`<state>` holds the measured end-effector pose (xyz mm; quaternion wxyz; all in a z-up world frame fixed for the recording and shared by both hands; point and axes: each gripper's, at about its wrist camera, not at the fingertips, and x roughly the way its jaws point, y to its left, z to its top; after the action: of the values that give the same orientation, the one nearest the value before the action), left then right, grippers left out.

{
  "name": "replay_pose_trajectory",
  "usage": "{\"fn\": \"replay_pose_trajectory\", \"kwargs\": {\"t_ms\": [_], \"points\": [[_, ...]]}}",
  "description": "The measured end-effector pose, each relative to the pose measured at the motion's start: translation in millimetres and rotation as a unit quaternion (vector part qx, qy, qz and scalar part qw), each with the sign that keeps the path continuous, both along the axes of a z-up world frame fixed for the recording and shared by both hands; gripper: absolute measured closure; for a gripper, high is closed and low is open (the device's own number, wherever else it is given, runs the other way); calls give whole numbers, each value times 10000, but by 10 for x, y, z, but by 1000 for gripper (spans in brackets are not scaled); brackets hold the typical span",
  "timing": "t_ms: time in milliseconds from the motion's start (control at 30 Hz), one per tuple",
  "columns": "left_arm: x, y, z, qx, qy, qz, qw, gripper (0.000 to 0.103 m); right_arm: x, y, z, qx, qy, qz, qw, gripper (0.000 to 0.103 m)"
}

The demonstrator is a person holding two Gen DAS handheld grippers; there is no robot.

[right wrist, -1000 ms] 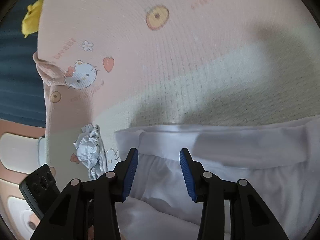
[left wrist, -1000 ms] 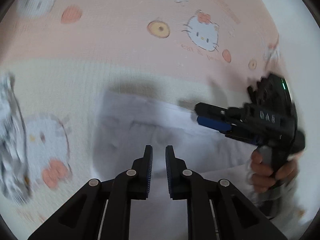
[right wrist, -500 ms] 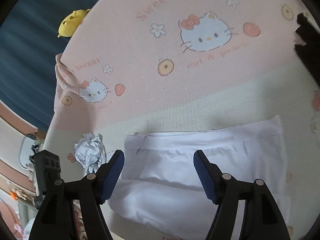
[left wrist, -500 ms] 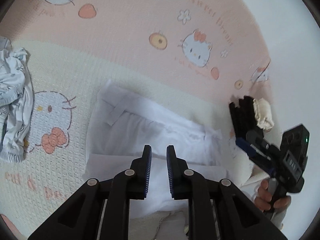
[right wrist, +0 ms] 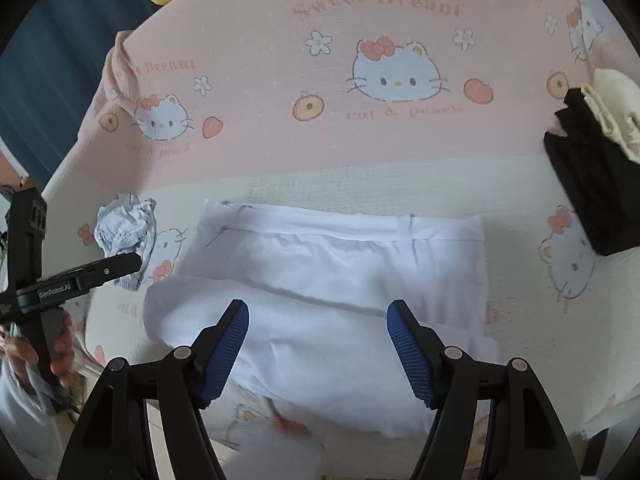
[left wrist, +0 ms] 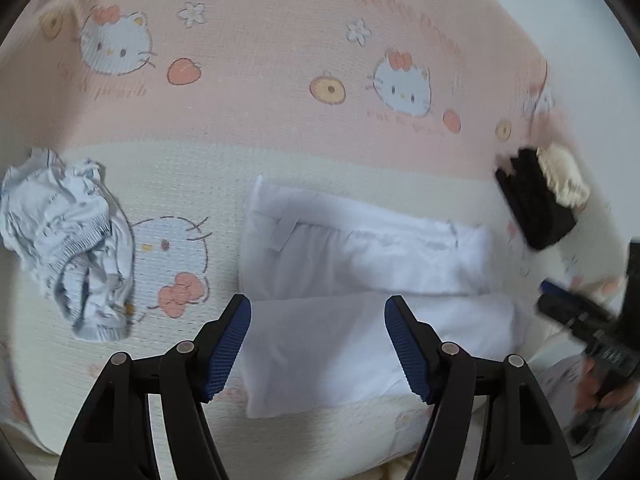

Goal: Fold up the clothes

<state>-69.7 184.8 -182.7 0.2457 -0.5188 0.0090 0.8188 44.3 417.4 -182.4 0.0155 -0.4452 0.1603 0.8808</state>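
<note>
Both grippers, left gripper still spreading and right gripper wide apart, hover empty above one folded white garment mid-blanket; one crumpled garment left, a two-piece stack cropped right.

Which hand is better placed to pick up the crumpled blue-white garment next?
Left, probably. The crumpled garment lies on the left side of the white folded garment, near the left tongs, whose jaws are opening and empty. The right tongs are farther.
</note>
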Motion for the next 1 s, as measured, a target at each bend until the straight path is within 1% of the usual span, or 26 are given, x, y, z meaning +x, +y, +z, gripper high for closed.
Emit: {"fn": "replay_pose_trajectory", "kwargs": {"t_ms": [100,133,167,200,267,300,367,467,533,600,700,733,767,833,867,900,933,967,1000], "points": [[143,78,-20,-394,319,-220,9985,36,20,71,10,10,-71,-70,9999,32],[185,101,-22,-461,423,-286,9976,36,21,86,0,27,-118,-97,9999,32],[239,128,-11,-554,584,-388,9960,36,25,87,-14,120,-193,-88,9997,32],[312,179,-3,-722,861,-550,9921,36,31,80,-29,250,-280,-62,9993,32],[450,290,-12,-1223,1345,-918,9790,36,63,34,-25,609,-354,116,9975,32],[517,332,-21,-1412,1498,-1097,9724,36,80,11,-21,782,-360,200,9961,32],[630,394,-63,-1672,1748,-1506,9585,36,113,-28,-16,1097,-375,339,9927,32],[765,416,-162,-2107,2084,-1936,9353,36,151,-91,-46,1584,-477,548,9847,32],[825,394,-222,-2333,2223,-2080,9235,36,191,-158,-100,1992,-547,735,9757,32],[888,371,-281,-2540,2337,-2201,9124,36,230,-229,-183,2437,-693,935,9628,32],[984,334,-369,-2827,2481,-2354,8962,36,345,-330,-293,2908,-800,1184,9460,32],[1020,324,-400,-2930,2546,-2412,8894,36,394,-363,-336,3068,-814,1236,9402,32],[1080,322,-444,-3080,2714,-2514,8765,36,443,-396,-379,3227,-828,1287,9341,32],[1184,322,-540,-3380,3052,-2698,8484,36,524,-454,-471,3635,-854,1397,9171,32],[1235,323,-596,-3536,3228,-2794,8323,36,560,-487,-528,3924,-879,1481,9035,32],[1297,325,-683,-3728,3425,-2950,8104,36,595,-523,-590,4246,-910,1578,8869,32],[1336,328,-749,-3859,3532,-3063,7953,36,649,-572,-675,4643,-907,1729,8639,32],[1376,329,-812,-3981,3635,-3173,7802,36,712,-627,-771,5066,-886,1904,8362,32],[1419,327,-867,-4064,3722,-3271,7676,36,775,-681,-867,5474,-862,2073,8062,32]]}}
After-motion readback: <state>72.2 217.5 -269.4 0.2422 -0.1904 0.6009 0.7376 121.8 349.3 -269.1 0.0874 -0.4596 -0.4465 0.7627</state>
